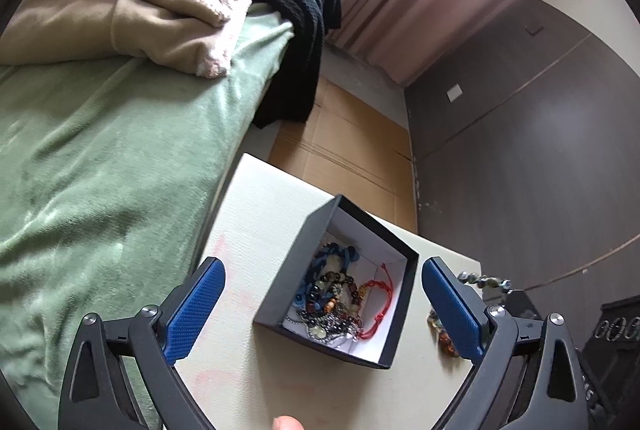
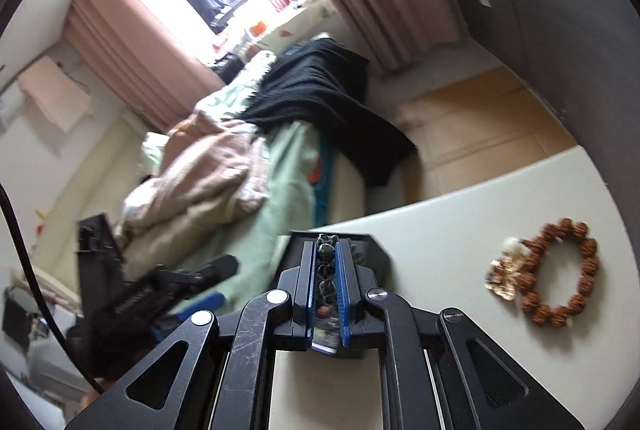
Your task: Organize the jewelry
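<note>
Mostly done by the look of it: box (image 1: 334,284) on the surface (image 1: 256,214) already holds a pile of jewelry (image 1: 334,304), left gripper (image 1: 322,304) spread and empty over it, right gripper (image 2: 325,288) pinching a dark bead bracelet (image 2: 325,270) near the box, while a brown bracelet (image 2: 560,270) and amber beads (image 1: 440,330) lie loose outside.

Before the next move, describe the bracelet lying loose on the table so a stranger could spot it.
On the cream table beside the bed, look right of the right gripper. The brown bracelet lies flat there, a ring of large knobbly reddish-brown beads with a pale gold charm.
</note>
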Available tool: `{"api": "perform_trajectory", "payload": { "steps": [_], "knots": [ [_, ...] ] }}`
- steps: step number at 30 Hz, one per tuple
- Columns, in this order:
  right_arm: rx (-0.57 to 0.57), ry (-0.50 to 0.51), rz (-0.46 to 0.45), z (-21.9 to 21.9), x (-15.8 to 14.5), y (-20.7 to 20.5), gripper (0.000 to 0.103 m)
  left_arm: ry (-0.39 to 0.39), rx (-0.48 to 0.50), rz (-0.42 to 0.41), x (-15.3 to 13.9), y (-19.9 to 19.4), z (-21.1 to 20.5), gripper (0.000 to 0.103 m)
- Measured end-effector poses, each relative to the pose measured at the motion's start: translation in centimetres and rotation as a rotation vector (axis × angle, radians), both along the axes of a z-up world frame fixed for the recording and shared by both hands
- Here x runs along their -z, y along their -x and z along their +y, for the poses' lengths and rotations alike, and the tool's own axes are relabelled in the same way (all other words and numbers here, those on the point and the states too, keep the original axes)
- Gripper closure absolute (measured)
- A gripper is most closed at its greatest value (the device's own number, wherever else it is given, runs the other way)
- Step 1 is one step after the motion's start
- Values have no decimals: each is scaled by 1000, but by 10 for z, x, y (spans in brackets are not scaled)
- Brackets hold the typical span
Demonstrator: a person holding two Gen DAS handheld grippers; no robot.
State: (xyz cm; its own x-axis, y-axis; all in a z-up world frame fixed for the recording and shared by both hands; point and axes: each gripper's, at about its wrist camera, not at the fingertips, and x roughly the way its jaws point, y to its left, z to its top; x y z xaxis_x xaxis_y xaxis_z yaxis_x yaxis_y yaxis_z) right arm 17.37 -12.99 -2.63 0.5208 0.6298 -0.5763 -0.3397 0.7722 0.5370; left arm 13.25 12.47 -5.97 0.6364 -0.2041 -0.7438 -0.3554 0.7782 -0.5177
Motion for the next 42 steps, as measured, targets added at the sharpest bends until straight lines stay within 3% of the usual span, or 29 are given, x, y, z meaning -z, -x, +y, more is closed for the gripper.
{"api": "perform_trajectory", "payload": {
  "steps": [6,7,9,15,27,35,42],
  "knots": [
    [-16,-46,-9,29,5,-4,89,9,-35,-23,-1,4,6,1],
    [-36,-62,10,32,9,-5,75,6,-38,-30,-1,4,7,0],
    [-37,-47,45,36,14,-7,58,-5,-47,-41,-3,5,7,0],
    [19,-43,40,11,13,-4,55,-46,-51,-75,-8,5,0,0],
    [137,-10,48,-51,6,5,23,-78,30,-121,-18,0,-34,0],
    [213,11,101,-89,14,4,21,-118,127,-132,-22,-7,-77,0],
    [298,22,157,-127,23,1,21,-213,231,-134,-23,-12,-127,0]
  ]
}}
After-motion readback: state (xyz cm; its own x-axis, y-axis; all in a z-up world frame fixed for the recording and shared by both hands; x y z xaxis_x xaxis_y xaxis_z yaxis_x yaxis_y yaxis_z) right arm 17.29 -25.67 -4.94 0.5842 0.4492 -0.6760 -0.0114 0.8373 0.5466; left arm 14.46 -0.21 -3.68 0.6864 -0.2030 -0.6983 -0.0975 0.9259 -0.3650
